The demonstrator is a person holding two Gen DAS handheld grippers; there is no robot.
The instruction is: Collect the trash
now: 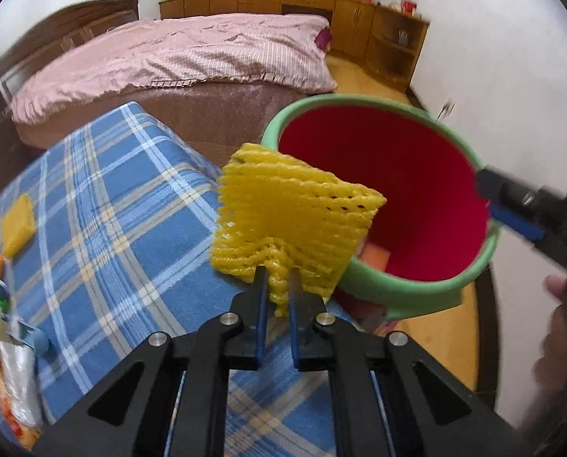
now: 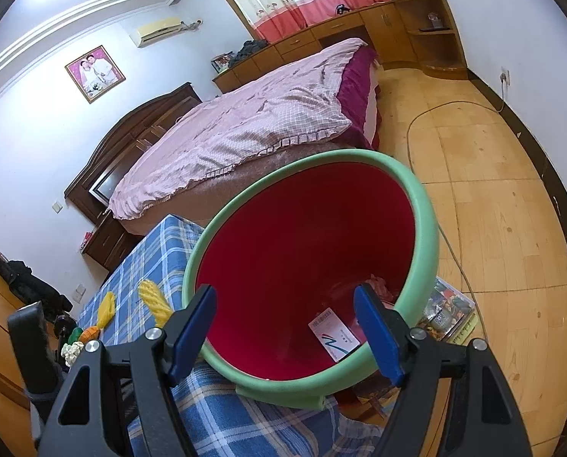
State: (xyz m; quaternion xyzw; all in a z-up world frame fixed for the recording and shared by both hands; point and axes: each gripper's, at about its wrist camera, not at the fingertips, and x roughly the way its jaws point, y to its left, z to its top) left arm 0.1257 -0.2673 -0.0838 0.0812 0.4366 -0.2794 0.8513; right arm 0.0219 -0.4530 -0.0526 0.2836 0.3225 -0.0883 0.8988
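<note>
My left gripper (image 1: 277, 282) is shut on the lower edge of a yellow foam net (image 1: 291, 217) and holds it up over the blue plaid cloth (image 1: 104, 205), right beside the bin's rim. The bin (image 1: 382, 285) has a green rim and a red inside and hangs tilted off the table's edge. My right gripper (image 2: 283, 323) grips its near rim (image 2: 283, 384) with jaws wide apart. A white card (image 2: 333, 337) and an orange scrap (image 1: 377, 257) lie inside the bin. A second yellow net (image 1: 16, 224) lies flat on the cloth.
Small toys (image 2: 81, 337) and a plastic wrapper (image 1: 16, 381) crowd the cloth's near left end. A bed with a pink quilt (image 1: 176, 57) stands behind the table. Books (image 2: 443, 316) lie on the wooden floor under the bin, and a cable (image 2: 413, 125) runs across the floor.
</note>
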